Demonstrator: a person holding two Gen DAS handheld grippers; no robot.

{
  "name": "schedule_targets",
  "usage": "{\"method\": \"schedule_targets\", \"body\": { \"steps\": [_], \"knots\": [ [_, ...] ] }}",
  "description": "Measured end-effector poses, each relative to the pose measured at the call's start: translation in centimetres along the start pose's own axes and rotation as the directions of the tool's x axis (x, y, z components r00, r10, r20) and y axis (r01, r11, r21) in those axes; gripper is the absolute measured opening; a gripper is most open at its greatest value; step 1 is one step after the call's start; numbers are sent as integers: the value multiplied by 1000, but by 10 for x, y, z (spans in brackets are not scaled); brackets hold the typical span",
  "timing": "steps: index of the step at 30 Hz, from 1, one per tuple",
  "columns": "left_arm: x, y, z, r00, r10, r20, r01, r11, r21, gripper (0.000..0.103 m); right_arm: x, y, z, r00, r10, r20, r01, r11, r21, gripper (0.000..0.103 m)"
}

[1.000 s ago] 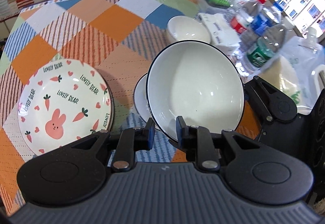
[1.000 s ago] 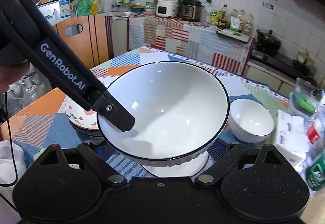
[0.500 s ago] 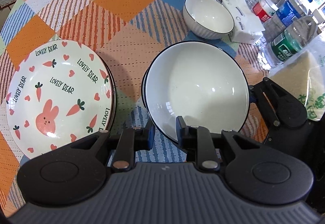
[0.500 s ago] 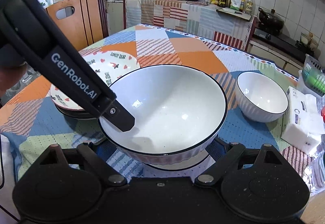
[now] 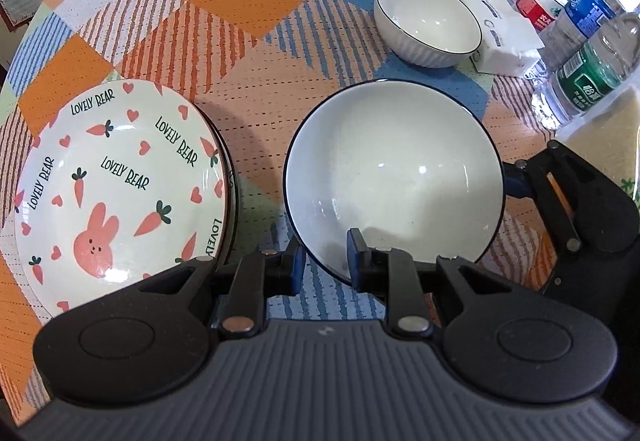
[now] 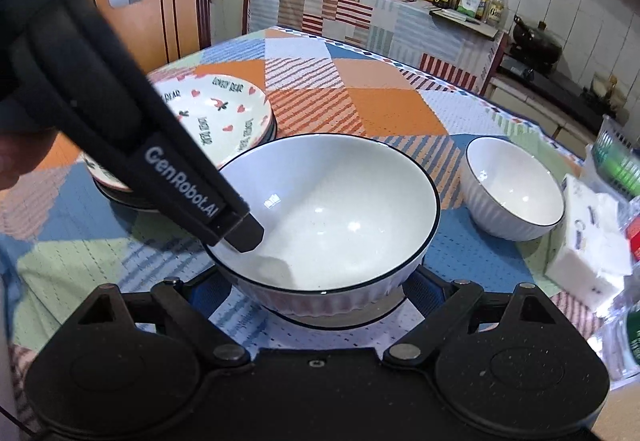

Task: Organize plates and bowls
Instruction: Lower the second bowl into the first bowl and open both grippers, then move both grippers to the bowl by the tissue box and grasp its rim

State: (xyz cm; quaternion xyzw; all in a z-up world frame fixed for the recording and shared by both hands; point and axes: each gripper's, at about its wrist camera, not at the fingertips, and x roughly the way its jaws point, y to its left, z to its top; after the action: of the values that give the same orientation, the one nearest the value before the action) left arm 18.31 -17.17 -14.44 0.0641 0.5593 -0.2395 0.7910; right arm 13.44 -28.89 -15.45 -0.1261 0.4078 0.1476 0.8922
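The large white bowl (image 5: 394, 177) with a dark rim sits at centre-right of the left wrist frame, resting on what appears to be another dish (image 6: 340, 315) visible as a rim beneath it in the lower centre of the right wrist frame. The left gripper (image 5: 326, 261) pinches the bowl's near rim, one finger inside the wall and one outside. The right gripper (image 6: 320, 281) straddles the bowl's ribbed outer wall low down; its fingertips are hidden behind the bowl, so contact cannot be confirmed. The bowl is judged glazed ceramic: rigid, fairly heavy, slick and liable to chip, so a rim pinch is sound only if held squarely, with support on the opposite side. A stack of carrot-patterned plates (image 5: 116, 185) lies at left, near the bowl but apart from it. A smaller white bowl (image 5: 428, 21) stands at upper right, just beside a tissue pack (image 5: 508, 41) on the patchwork tablecloth (image 5: 240, 1).
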Motion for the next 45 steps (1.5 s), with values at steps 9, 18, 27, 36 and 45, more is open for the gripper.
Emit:
{"method": "schedule_targets", "body": {
  "steps": [9,18,27,36,45],
  "knots": [
    [-4,0,0,999,16,28,-17,1000,6,20,-5,-4,-2,1000,-27,-13,28,1000,14,95],
    [-38,-1,-4,998,4,63,-5,1000,25,21,-46,-7,-2,997,-51,52,51,999,-15,96],
    [-83,-15,2,994,6,110,-17,995,97,21,-88,-36,11,993,-58,106,48,994,98,96],
    [-112,-20,23,987,-10,163,0,998,61,24,-98,-69,26,987,-90,134,62,978,201,96],
    [-107,-21,51,968,-30,249,34,999,-12,42,-69,-105,9,971,-91,220,13,943,333,96]
  ]
}}
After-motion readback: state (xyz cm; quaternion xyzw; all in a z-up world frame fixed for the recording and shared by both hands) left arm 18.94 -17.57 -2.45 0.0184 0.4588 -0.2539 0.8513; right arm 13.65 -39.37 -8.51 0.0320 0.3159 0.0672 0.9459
